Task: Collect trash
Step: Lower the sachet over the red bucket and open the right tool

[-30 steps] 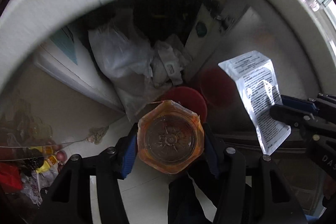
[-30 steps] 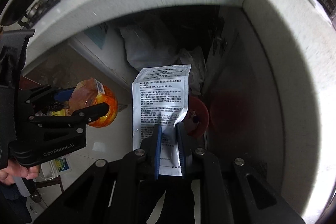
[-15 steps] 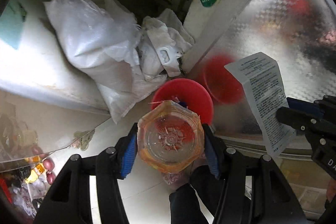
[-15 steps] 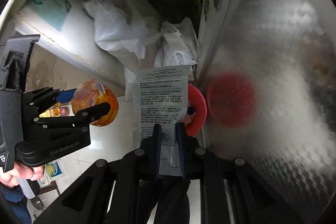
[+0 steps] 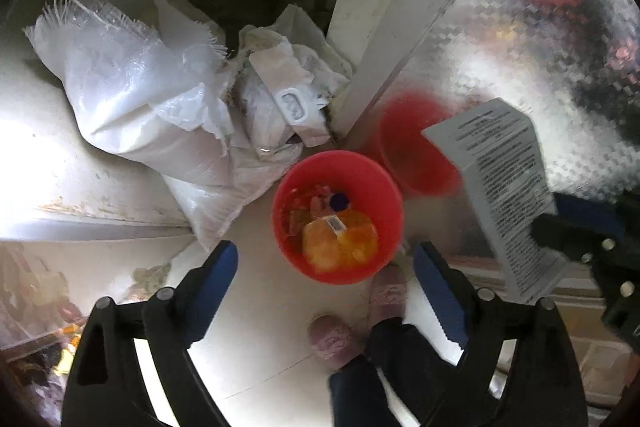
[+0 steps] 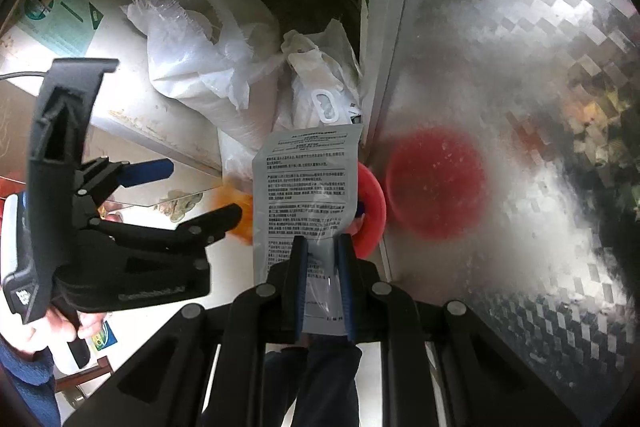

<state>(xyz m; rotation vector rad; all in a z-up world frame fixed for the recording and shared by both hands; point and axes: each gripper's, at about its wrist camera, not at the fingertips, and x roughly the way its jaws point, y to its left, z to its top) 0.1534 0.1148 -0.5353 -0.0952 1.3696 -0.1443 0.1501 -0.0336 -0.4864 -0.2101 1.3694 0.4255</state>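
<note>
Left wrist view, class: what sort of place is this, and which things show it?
Probably a home kitchen corner by an open floor cabinet: a red bin on pale tiles, white sacks in the cabinet, and a shiny metal-faced door.

Right tool pinches leaflet (printed).

left hand-held gripper black plastic frame, blue ribbed finger pads, silver round screws along arms, right hand-held gripper same build, white lettering on side of left body, dark trousers, pinkish-purple fuzzy slippers, blue sleeve
</note>
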